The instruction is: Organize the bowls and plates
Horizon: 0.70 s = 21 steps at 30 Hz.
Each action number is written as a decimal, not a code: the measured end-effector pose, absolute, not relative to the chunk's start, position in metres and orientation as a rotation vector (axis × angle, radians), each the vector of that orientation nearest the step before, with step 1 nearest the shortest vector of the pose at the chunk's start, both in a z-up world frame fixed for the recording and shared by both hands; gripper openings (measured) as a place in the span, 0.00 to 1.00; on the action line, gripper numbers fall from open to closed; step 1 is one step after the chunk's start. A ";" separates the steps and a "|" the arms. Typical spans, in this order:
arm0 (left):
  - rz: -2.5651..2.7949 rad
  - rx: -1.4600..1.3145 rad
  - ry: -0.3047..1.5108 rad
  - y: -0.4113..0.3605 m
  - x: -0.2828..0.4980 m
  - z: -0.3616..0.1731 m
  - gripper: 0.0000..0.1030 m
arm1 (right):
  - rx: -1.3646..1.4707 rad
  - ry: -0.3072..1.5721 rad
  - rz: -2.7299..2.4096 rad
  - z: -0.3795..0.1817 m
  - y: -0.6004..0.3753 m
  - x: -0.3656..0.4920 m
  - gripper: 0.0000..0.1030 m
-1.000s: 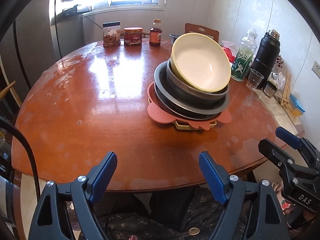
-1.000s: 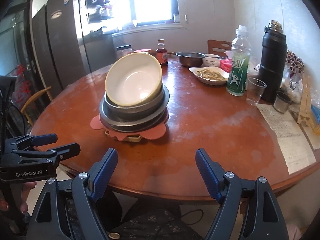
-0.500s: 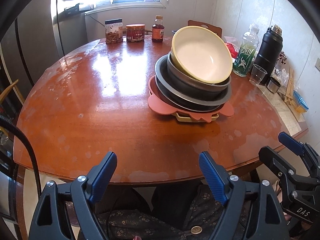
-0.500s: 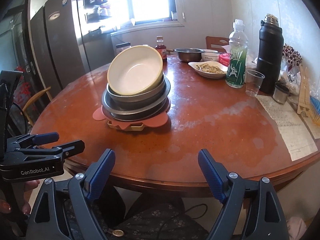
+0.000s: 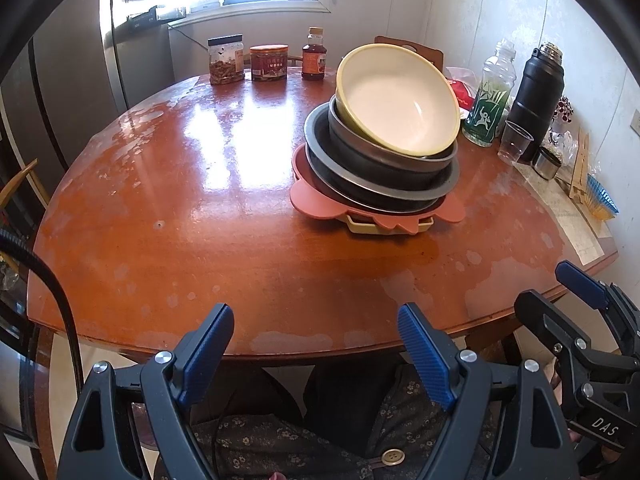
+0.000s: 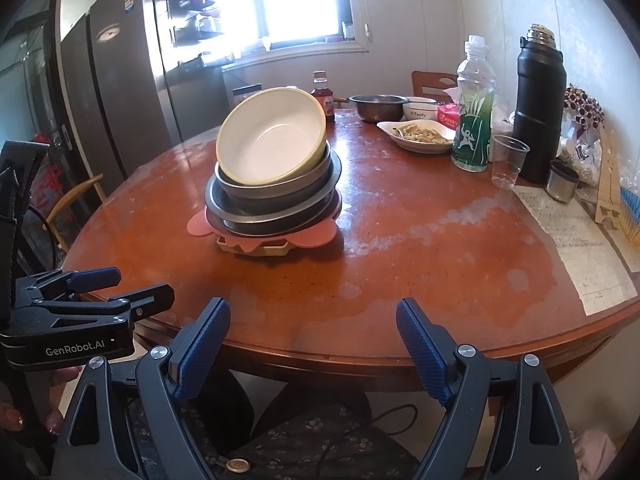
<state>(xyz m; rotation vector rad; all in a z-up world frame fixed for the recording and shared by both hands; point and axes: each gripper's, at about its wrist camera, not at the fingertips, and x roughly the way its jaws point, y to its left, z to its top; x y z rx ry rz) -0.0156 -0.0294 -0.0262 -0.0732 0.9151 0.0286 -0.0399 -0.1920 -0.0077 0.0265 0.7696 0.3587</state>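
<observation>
Two hand-held grippers sit at the near edge of the round wooden worktop (image 5: 168, 200), and neither one holds anything. My left hand-held gripper (image 5: 316, 350) has its blue pads spread wide with only bare wood between them, and my right hand-held gripper (image 6: 314, 344) stands just as wide and empty. Both hang just off the rim, well apart from the dishes.

Ahead of me the stack of dishes (image 6: 272, 196) stands on the worktop, toward its middle. On top a cream bowl with a yellow outside (image 5: 396, 100) leans tilted, its mouth turned toward me. It rests in a dark metal bowl (image 5: 384, 160), which sits in a wider metal dish (image 5: 320, 160). Under those lies a pink plate with lobed edges (image 5: 310, 200), and at the bottom a pale yellow tray (image 5: 360, 226) peeks out.

Farther right stand a green bottle (image 6: 472, 120), a clear cup (image 6: 508, 160) and a black flask (image 6: 538, 108).
</observation>
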 end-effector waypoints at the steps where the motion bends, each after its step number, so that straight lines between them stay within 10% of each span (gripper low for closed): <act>1: 0.027 -0.070 0.917 -0.030 -0.016 -0.026 0.81 | 0.029 0.772 0.356 -0.008 -0.192 -0.040 0.83; 21: 0.019 -0.061 0.932 -0.031 -0.017 -0.030 0.81 | 0.034 0.780 0.337 -0.010 -0.195 -0.044 0.84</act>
